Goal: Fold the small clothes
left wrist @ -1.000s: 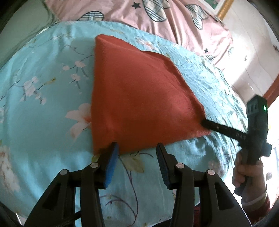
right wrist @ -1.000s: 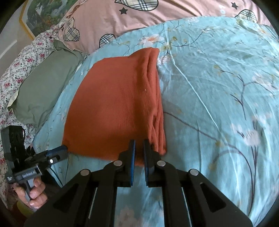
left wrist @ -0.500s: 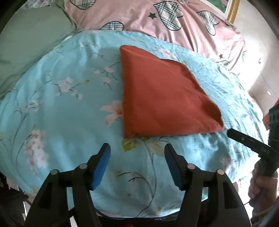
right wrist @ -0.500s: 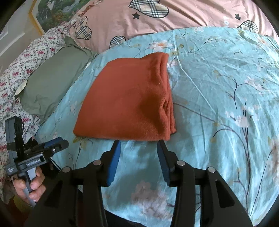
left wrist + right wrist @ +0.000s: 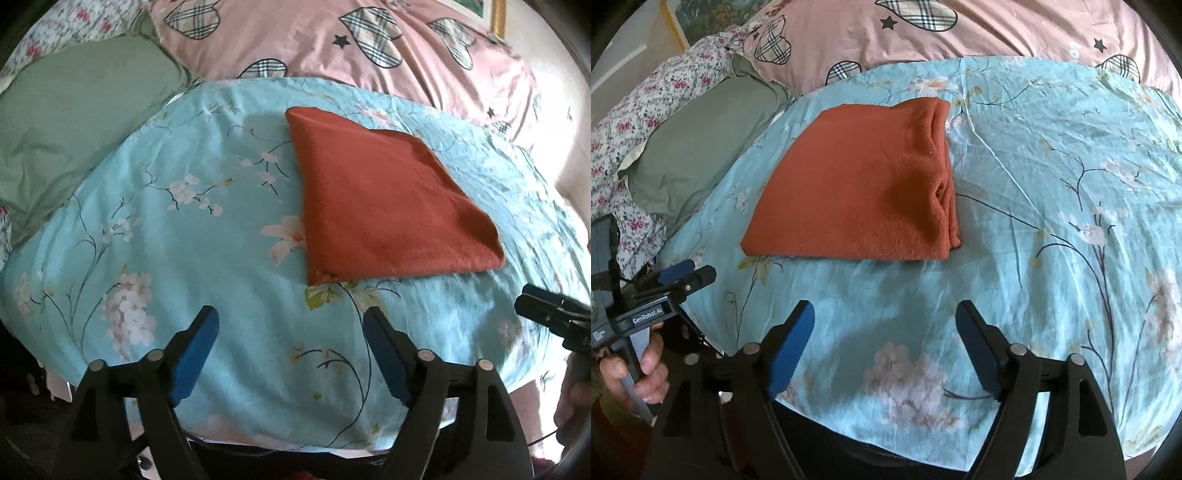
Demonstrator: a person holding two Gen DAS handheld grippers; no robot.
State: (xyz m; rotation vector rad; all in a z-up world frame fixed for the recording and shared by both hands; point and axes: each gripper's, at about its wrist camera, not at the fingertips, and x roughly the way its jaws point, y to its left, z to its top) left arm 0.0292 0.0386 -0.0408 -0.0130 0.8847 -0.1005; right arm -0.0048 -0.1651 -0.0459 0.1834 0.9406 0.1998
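Folded rust-red cloth (image 5: 857,184) flat on floral blue sheet (image 5: 1052,184)

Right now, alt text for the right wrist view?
A folded rust-orange cloth lies flat on a blue floral bedsheet, untouched. The right gripper hovers open in front of it, and the left gripper is at the left edge, beside a green pillow.

Rust garment (image 5: 864,188) is fuzzy matt knit; floral sheet (image 5: 1052,192) smooth, faintly creased cloth; pink pillow (image 5: 332,44) satiny.
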